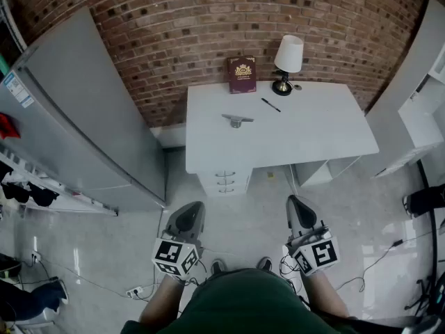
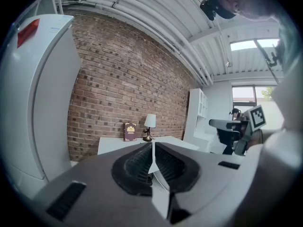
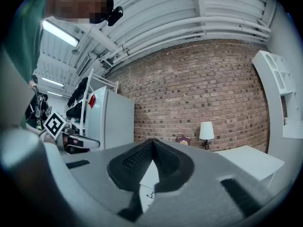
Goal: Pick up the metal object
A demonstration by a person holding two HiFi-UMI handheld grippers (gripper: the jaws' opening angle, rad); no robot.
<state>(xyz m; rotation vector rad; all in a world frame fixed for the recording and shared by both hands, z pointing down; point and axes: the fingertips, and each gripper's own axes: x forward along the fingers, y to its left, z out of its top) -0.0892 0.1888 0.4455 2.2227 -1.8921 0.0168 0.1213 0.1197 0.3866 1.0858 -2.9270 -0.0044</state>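
Note:
The metal object (image 1: 237, 120), a small grey T-shaped piece, lies on the white desk (image 1: 327, 134) near its left middle. Both grippers are held low over the floor, well short of the desk. My left gripper (image 1: 194, 207) points toward the desk's drawers with its jaws pressed together and nothing between them. My right gripper (image 1: 295, 201) is likewise shut and empty. In the left gripper view the left gripper (image 2: 152, 151) has its pads touching. The right gripper (image 3: 152, 148) looks the same in its own view. Neither gripper view shows the metal object.
A black pen (image 1: 271, 105), a maroon book (image 1: 242, 74) and a white-shaded lamp (image 1: 287, 61) stand at the desk's back by the brick wall. A grey fridge (image 1: 83, 110) is at the left, white shelving (image 1: 425, 99) at the right. Cables (image 1: 375, 259) trail on the floor.

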